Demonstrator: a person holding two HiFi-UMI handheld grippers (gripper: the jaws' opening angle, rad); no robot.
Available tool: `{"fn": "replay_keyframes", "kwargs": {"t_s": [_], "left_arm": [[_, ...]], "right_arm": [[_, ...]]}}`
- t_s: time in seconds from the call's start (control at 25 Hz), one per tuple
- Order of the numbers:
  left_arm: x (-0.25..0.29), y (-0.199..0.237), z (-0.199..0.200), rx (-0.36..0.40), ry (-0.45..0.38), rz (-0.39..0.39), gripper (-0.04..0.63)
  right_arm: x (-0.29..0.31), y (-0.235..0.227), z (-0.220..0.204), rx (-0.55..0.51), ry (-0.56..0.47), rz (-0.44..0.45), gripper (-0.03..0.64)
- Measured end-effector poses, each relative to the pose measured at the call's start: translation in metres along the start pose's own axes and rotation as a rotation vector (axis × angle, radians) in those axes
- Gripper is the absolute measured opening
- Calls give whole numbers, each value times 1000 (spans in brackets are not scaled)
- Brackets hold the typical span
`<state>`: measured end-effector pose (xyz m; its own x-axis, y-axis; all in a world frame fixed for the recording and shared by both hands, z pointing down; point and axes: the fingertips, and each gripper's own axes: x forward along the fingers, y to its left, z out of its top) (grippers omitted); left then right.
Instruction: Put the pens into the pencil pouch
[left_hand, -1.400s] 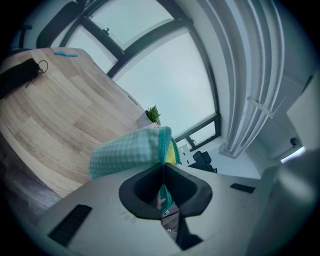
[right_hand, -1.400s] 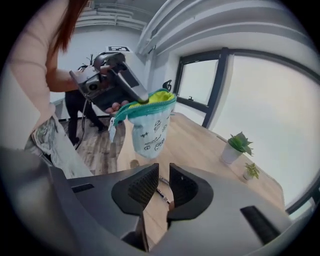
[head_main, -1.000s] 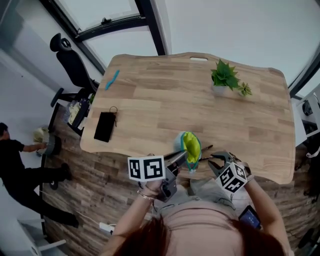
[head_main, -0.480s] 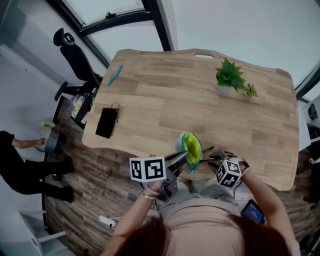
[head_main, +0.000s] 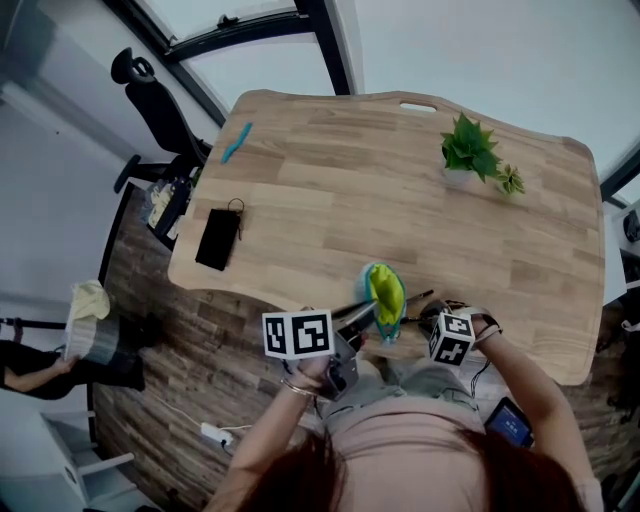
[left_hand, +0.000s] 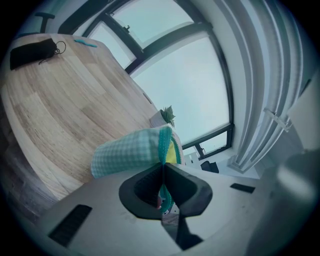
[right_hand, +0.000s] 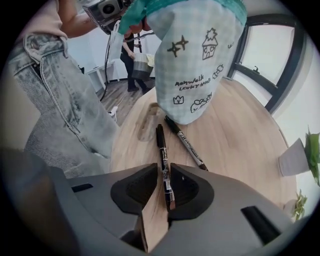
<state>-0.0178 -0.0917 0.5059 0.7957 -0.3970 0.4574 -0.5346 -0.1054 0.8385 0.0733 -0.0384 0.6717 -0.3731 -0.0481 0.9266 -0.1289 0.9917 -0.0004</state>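
Cool even daylight from big windows (left_hand: 200, 75), glass blown out white (no detail outside), faint soft shadows on the wooden table (head_main: 400, 220), heavy fisheye bending, dark vignetted corners in both gripper views, left gripper (left_hand: 162, 166) body soft up close

The head view looks steeply down from high over the tabletop (head_main: 330, 190). Both gripper views sit low and near it; all three share the pencil pouch (head_main: 385, 292).

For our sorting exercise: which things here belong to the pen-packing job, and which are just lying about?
Job: pencil pouch, black pen in the right gripper, second pen beside it.
Lying about: potted plant, black case, teal item, office chair.
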Motion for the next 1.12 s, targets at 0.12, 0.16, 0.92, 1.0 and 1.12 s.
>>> {"fn": "replay_keyframes", "kwargs": {"t_s": [0.12,0.16,0.92,1.0,1.12], "left_arm": [[-2,2,3,-4,-1,1,9],[-2,3,4,-6,-2,1,9],[-13,10,18,-10,-4,-24,9],[-14,9,21,-4,-3,-28,9],[-13,7,24,2,-5,-36,9]], "right_arm": [[1,5,1,2,18,46,37],[2,5,1,5,21,55,37],[-23,-6,21,172,-119,-33,34],[-29,-12,23,220,-146,-57,33],[-39,-21,25,290,-189,-102,34]]}}
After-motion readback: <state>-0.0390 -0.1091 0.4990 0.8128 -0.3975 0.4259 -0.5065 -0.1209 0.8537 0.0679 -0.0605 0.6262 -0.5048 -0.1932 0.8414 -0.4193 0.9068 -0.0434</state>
